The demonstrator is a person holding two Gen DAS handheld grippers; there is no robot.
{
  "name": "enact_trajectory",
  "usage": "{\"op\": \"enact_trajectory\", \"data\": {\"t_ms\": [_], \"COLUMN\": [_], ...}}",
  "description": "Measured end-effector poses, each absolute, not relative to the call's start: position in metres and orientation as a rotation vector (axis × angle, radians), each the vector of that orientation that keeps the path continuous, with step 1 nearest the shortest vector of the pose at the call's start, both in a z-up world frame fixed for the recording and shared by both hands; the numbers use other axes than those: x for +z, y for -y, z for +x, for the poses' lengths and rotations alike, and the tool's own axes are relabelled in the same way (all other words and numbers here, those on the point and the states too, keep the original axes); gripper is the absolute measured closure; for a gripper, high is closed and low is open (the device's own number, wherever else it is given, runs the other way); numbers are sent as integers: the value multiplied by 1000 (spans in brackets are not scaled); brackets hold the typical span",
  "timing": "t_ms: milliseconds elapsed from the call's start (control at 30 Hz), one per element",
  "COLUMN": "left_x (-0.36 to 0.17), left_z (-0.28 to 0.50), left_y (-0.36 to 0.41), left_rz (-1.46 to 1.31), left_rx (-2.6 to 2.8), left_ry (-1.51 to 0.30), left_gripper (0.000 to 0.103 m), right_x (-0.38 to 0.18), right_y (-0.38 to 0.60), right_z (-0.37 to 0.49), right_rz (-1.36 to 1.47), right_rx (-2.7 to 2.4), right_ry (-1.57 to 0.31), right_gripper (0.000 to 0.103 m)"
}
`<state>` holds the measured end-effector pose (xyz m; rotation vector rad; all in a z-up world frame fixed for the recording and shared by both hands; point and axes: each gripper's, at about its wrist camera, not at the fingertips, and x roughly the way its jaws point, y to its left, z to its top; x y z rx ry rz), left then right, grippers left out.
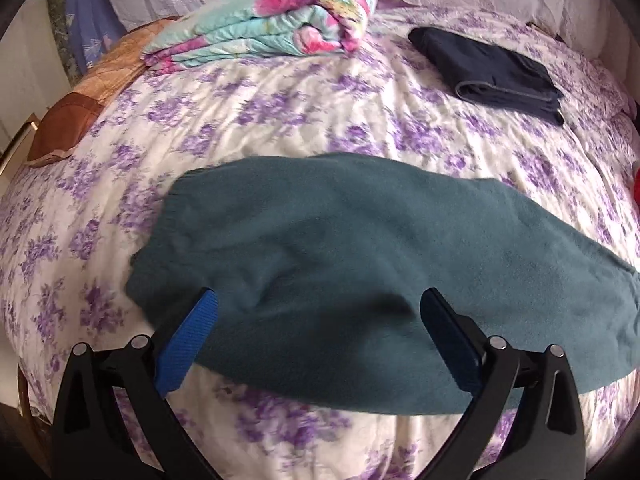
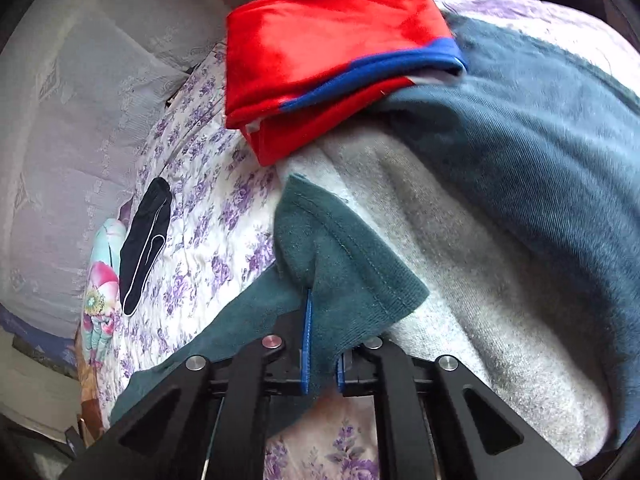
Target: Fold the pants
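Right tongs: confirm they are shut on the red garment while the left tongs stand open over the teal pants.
Wrong on one count. The right wrist view shows the right tongs shut on the teal pants; the red garment lies untouched further back on the pile. The rest holds: the left tongs stand open over the teal pants.

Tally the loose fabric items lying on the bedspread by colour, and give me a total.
Teal: 1, the teal pants
Navy: 1, the folded navy garment
Red with blue band: 1, the red garment
Grey: 1, the grey garment
Blue denim-like: 1, the blue garment
Floral turquoise-pink: 1, the folded quilt
Total: 6
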<state>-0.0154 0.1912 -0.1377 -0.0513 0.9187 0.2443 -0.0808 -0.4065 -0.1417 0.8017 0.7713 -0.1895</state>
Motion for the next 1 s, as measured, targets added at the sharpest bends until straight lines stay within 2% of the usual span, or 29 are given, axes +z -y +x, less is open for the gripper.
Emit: {"op": "enact_trajectory", "data": {"t_ms": [200, 267, 333, 467, 600, 667, 700, 767, 900, 1000], "left_x": [-156, -166, -170, -172, -173, -173, -172, -172, -172, -173], "left_z": [-47, -57, -61, -58, -64, -64, -64, -64, -66, -66], "left_y": [-261, -278, -277, -270, -273, -275, -275, -275, -276, -276], "left_rz": [-235, -362, -347, -316, -353, -354, -354, -356, -365, -363], "left_rx": [425, 386, 369, 384, 356, 354, 353, 346, 332, 337], "left_ry": [-925, -894, -848, -828, -807, -805, -804, -803, -792, -792], "left_gripper": [4, 4, 4, 4, 4, 4, 4, 4, 4, 4], "right_x": [-81, -65, -55, -53, -79, -117, -132, -130, -80, -64], "right_y": [351, 316, 277, 181, 81, 35, 20, 9, 39, 70], "right_z": [-39, -18, 1, 28, 29, 27, 23, 5, -13, -5], "right_rz": [601, 530, 471, 302, 44, -102, -175, -251, -151, -90], "right_rx": [-47, 40, 136, 326, 512, 620, 634, 636, 678, 539], "right_ry": [-748, -749, -754, -796, -874, -1027, -1086, -1024, -884, -823], "right_gripper": [94, 94, 94, 94, 93, 85, 71, 58, 54, 52]}}
